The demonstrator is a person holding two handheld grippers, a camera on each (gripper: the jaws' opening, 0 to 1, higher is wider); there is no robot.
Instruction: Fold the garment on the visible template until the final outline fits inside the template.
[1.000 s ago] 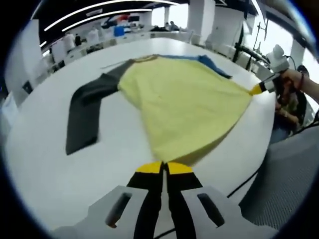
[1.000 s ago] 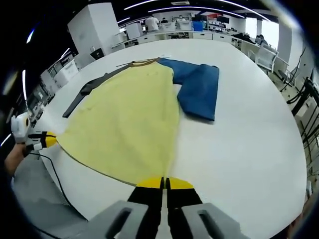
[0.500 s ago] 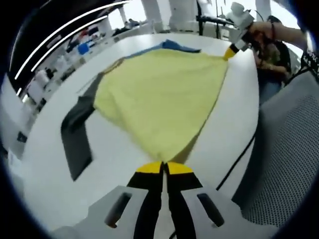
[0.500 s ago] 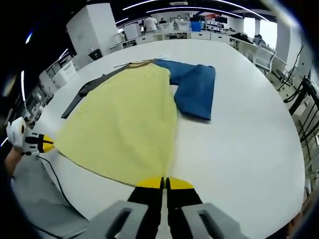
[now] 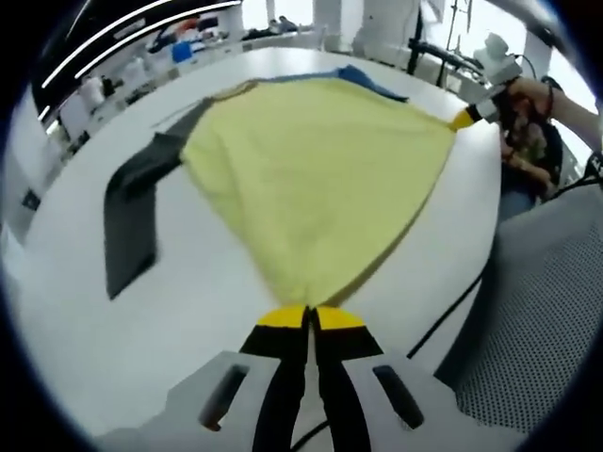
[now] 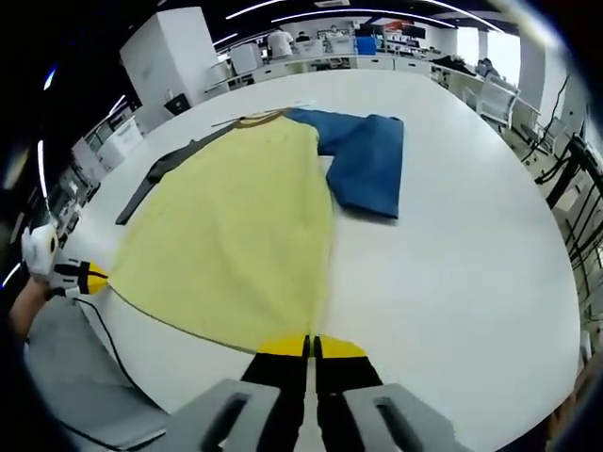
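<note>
A yellow shirt [image 5: 311, 179] [image 6: 231, 235] with one dark grey sleeve [image 5: 127, 212] [image 6: 155, 179] and one blue sleeve [image 6: 367, 165] [image 5: 363, 80] lies spread on a white table [image 5: 122, 320] [image 6: 452, 282]. My left gripper [image 5: 308, 315] is shut on one corner of the yellow hem. My right gripper [image 6: 309, 346] is shut on the other hem corner. Each gripper also shows in the other's view: the right gripper [image 5: 464, 119] held by a hand, the left gripper [image 6: 91, 279] at the table's edge. The hem is stretched between them.
A black cable [image 5: 452, 311] [image 6: 104, 348] runs along the table's near edge. A grey mesh chair [image 5: 551, 330] stands beside the table. A person [image 5: 528, 141] sits behind the right gripper. Desks and white cabinets [image 6: 170, 56] fill the background.
Both views have shifted with the hands. The shirt's hem stays pinched at both corners and the garment lies much as before.
</note>
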